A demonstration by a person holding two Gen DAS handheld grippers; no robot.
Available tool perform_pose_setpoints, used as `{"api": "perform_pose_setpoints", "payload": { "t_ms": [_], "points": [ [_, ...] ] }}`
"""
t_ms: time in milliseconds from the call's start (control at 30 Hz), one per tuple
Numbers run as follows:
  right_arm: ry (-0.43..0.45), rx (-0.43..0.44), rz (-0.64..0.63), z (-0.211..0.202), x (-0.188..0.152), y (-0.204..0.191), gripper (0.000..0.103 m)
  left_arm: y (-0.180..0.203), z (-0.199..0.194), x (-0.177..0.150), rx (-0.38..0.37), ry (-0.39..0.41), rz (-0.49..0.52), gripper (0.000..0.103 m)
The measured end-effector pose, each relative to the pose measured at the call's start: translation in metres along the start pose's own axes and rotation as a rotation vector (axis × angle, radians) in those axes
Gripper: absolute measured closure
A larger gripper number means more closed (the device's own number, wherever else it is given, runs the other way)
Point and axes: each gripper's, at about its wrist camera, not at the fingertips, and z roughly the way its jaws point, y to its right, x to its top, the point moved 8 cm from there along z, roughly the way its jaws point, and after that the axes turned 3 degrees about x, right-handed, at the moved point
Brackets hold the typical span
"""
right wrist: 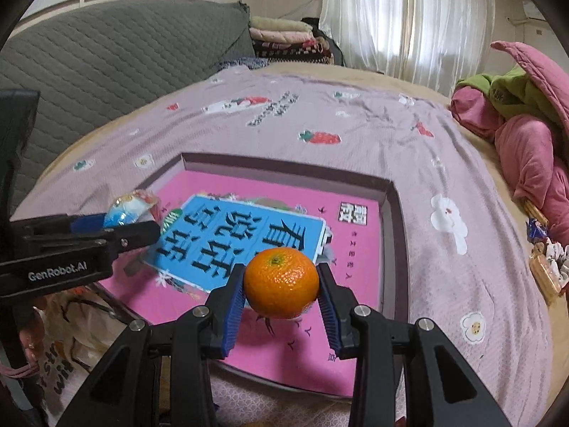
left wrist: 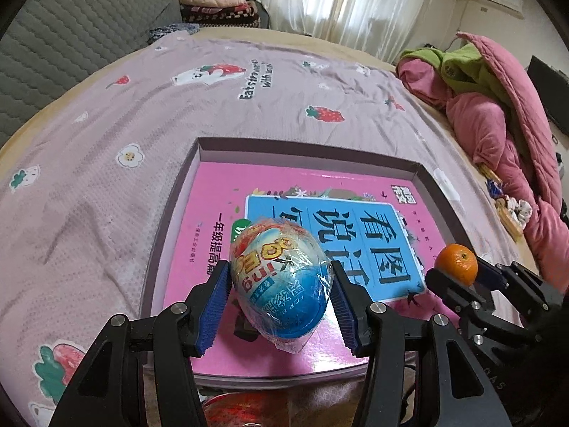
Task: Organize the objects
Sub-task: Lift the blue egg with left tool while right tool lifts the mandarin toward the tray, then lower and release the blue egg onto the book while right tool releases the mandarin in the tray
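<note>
While over one box (left wrist: pixel 423 174): left gripper (left wrist: pixel 281 297) clamped on one toy egg (left wrist: pixel 279 281), right gripper (right wrist: pixel 281 293) on one orange (right wrist: pixel 281 283).

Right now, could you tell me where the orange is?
The orange is held in the right gripper, above the pink book in the tray.

Left gripper (left wrist: pixel 279 284) and right gripper (right wrist: pixel 281 284) angled downward, each clamped.

A bed (left wrist: pixel 106 192) under a lilac strawberry-print sheet (left wrist: pixel 302 82) carries a shallow box (left wrist: pixel 432 192) in the middle and rumpled pink bedding (left wrist: pixel 498 131) at the right edge.
</note>
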Motion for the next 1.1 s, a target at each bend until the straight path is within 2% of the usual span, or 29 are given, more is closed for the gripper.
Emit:
{"api": "perform_pose_setpoints", "payload": {
  "t_ms": [600, 933, 1100],
  "points": [
    [-0.061, -0.029, 0.027, 0.019, -0.013, 0.010, 0.063, -0.002, 0.021, -0.002, 0.045, -0.066, 0.011, 0.046],
    [-0.086, -0.027, 0.033, 0.024, -0.018, 0.010, 0.063, -0.004, 0.021, -0.002, 0.041, -0.081, 0.001, 0.045],
    [-0.064, -0.025, 0.043, 0.021, -0.014, 0.011, 0.062, -0.003, 0.022, -0.003, 0.031, -0.099, 0.001, 0.045]
  ]
}}
